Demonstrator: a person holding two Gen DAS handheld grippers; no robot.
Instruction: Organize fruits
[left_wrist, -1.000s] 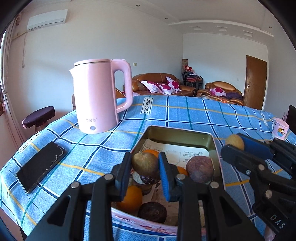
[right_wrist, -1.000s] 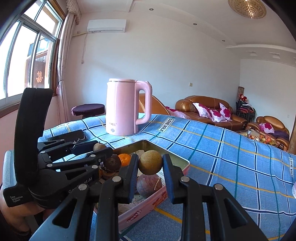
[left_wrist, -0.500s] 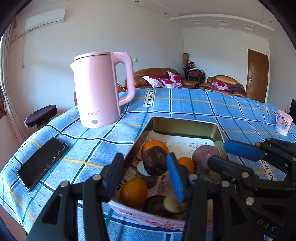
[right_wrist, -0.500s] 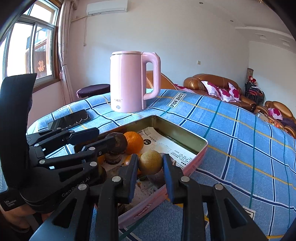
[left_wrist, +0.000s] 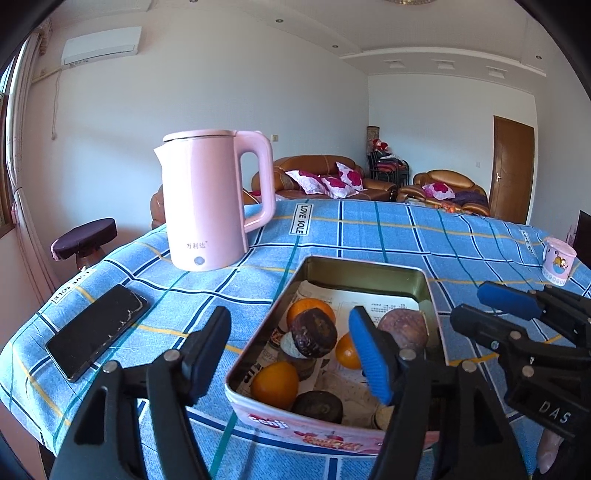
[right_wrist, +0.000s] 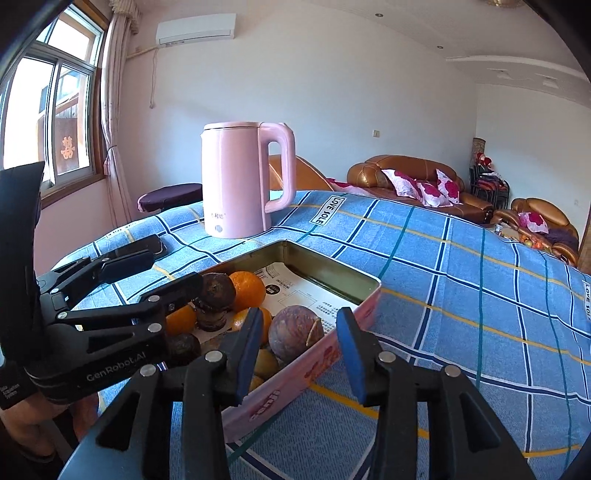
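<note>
A rectangular metal tin lined with printed paper sits on the blue checked tablecloth. It holds oranges, dark wrinkled passion fruits, a purple-brown round fruit and a yellowish fruit. My left gripper is open and empty over the tin's near left corner. My right gripper is open and empty at the tin's near right side; it also shows in the left wrist view.
A pink electric kettle stands behind the tin to the left. A black phone lies near the table's left edge. A small printed cup stands at the far right. A stool and sofas stand beyond the table.
Both grippers opened and let go of their fruits into the tin. They have drawn back and up a little from the tin.
</note>
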